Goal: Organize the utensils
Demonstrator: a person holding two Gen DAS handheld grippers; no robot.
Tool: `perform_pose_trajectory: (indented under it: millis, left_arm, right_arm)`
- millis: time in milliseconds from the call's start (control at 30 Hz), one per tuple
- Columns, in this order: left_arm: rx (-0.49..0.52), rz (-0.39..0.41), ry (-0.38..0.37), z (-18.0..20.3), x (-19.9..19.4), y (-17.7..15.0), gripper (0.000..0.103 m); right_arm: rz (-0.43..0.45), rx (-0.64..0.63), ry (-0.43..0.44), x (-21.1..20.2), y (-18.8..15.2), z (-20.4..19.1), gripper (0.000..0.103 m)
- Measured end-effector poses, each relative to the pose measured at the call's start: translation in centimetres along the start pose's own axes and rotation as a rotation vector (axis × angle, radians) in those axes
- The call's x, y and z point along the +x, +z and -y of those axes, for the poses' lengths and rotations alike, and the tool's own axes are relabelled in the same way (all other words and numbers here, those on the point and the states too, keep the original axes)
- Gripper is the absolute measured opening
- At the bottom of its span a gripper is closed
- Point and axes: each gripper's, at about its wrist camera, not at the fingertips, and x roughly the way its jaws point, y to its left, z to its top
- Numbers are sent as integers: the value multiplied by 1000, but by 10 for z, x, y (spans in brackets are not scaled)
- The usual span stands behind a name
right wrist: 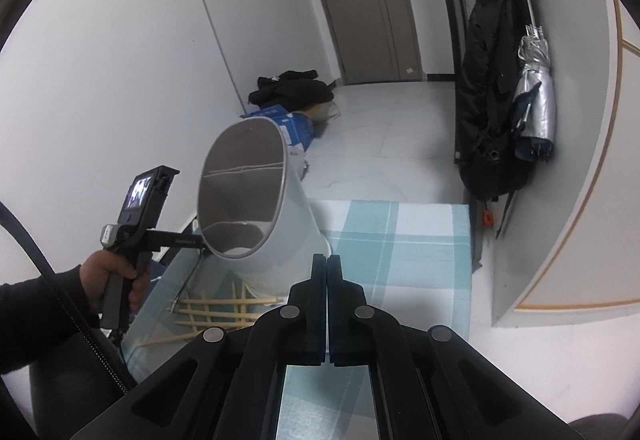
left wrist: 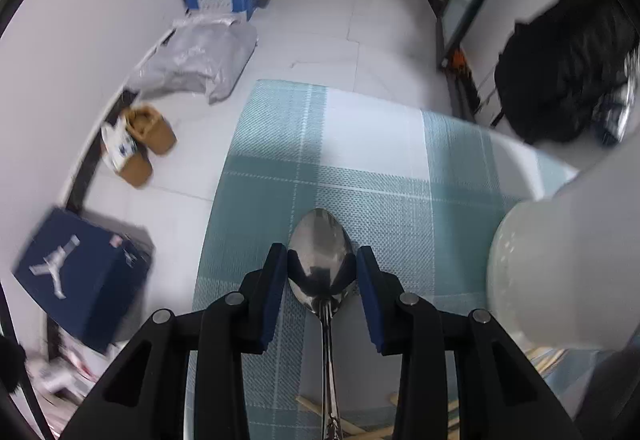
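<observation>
The left gripper [left wrist: 322, 260] straddles the spoon [left wrist: 321, 260] on the checked mat [left wrist: 400, 196], pads hugging the bowl's sides, whether truly clamped I cannot tell. That rounded steel could squirt free. Beside the spoon, the right gripper [right wrist: 327, 264], fingers together, props the tilted holder [right wrist: 256, 200], which could slip.

Both grippers are glossy black linkages with round silver rivets and blue-faced fingers [left wrist: 276, 292]. The person's hand [right wrist: 114, 278] emerges from a dark sleeve [right wrist: 40, 316] (black cable alongside), handle grey, small screen on top.
</observation>
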Motion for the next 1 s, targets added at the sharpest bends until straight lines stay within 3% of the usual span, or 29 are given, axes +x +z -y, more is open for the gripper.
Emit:
perform_pose_trajectory:
  millis: [200,367,633,700,767,833,1000]
  left_arm:
    - [-76,30,-53,-4,-11,-6,30]
    - [-104,60,-130,-3,-27,-11,31]
    - [-218,128,-365,-9,-62,-23,30]
    - [-248,151,-412,-13,-72,-24,30]
    - [-271,172,-456,-16,-80,-26,30]
    - [-274,196,-479,-17,-89,-27,30]
    - [-273,251,-530,-21,-107,-34,30]
  right_arm:
    - [31,-5,17,-10,3,-2,0]
    - [7,13,37,-9,-1,-2,0]
    - [-141,111,92,19,-25,5,4]
    - [-173,120,115,25,-30,1,8]
    - [-202,133,138,33,-36,-4,26]
    - [-235,179,185,45,-41,-5,34]
    - [-316,276,219,81,-52,-4,34]
